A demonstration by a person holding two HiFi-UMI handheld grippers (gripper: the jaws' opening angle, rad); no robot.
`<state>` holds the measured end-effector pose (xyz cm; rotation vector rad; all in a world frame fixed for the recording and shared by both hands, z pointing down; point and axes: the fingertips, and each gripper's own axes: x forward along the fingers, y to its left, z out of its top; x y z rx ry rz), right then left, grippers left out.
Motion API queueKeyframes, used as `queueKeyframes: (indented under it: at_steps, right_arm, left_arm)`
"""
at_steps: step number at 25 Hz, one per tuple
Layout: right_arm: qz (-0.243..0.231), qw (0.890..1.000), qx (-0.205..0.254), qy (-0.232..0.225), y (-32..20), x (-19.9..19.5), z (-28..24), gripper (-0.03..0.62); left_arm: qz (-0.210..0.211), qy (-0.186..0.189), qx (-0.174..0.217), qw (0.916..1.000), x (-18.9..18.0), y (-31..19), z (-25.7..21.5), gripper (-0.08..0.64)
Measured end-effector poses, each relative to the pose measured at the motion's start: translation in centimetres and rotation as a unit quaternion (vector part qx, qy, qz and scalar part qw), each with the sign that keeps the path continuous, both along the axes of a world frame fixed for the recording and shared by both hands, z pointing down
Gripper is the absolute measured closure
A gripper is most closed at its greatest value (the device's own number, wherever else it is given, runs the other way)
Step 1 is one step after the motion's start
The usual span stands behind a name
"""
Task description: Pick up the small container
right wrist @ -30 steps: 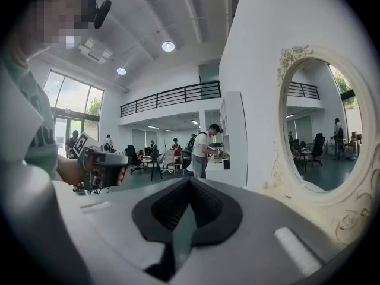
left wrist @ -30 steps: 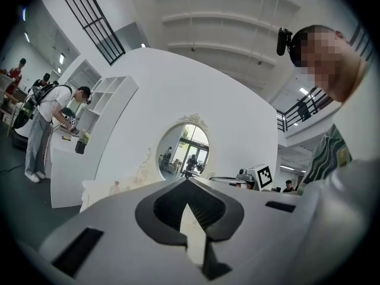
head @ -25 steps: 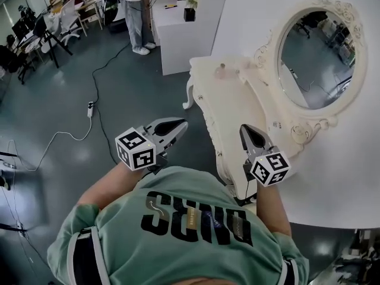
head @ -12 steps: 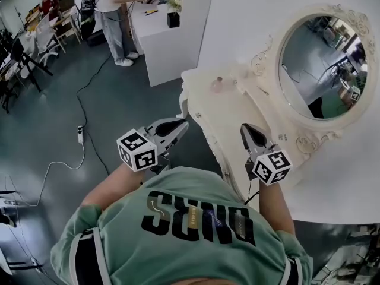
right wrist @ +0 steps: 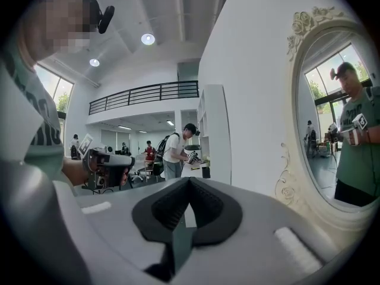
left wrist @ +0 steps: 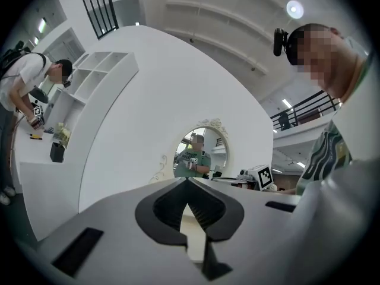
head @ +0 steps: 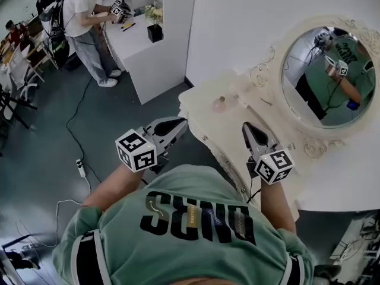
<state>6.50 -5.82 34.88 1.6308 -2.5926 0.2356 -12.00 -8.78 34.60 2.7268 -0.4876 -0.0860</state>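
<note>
The small container [head: 219,104], pinkish and round, stands near the back left of the cream dressing table [head: 228,136], in front of its oval mirror [head: 328,70]. My left gripper [head: 181,122] hangs off the table's left edge, short of the container, jaws shut with nothing in them. Over the table's middle my right gripper [head: 246,125] is also shut and empty, to the right of the container and nearer me. The left gripper [left wrist: 187,181] points at the mirror [left wrist: 200,153] in its own view; in the right gripper view the right gripper [right wrist: 189,180] points past the mirror frame [right wrist: 297,159]. Neither gripper view shows the container.
A person [head: 83,22] stands at a white counter [head: 142,52] at the back left, with a dark pot [head: 155,32] on it. A cable [head: 74,114] and power strip [head: 79,164] lie on the grey floor. The white wall [head: 237,22] backs the dressing table.
The view has swung, so the dressing table, container and mirror sit lower and further right, and the mirror now shows my reflection. Both grippers keep their place before my body, still shut.
</note>
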Motion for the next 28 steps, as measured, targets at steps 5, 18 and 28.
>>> queueKeyframes:
  at_steps: [5, 18, 28]
  right_arm:
    - [0.02, 1.0, -0.011, -0.001, -2.9, 0.0, 1.1, 0.583]
    - [-0.014, 0.999, -0.033, -0.017, -7.5, 4.6, 3.8, 0.583]
    - [-0.078, 0.996, -0.031, -0.034, -10.7, 12.7, 5.8, 0.583]
  left_arm:
    - [0.02, -0.004, -0.013, 0.9997, 0.1, -3.6, 1.6, 0.557]
    - [-0.015, -0.03, -0.041, 0.9986, 4.6, -7.9, 4.1, 0.557]
    - [-0.072, -0.053, -0.052, 0.9946, 14.2, -8.3, 4.9, 0.557]
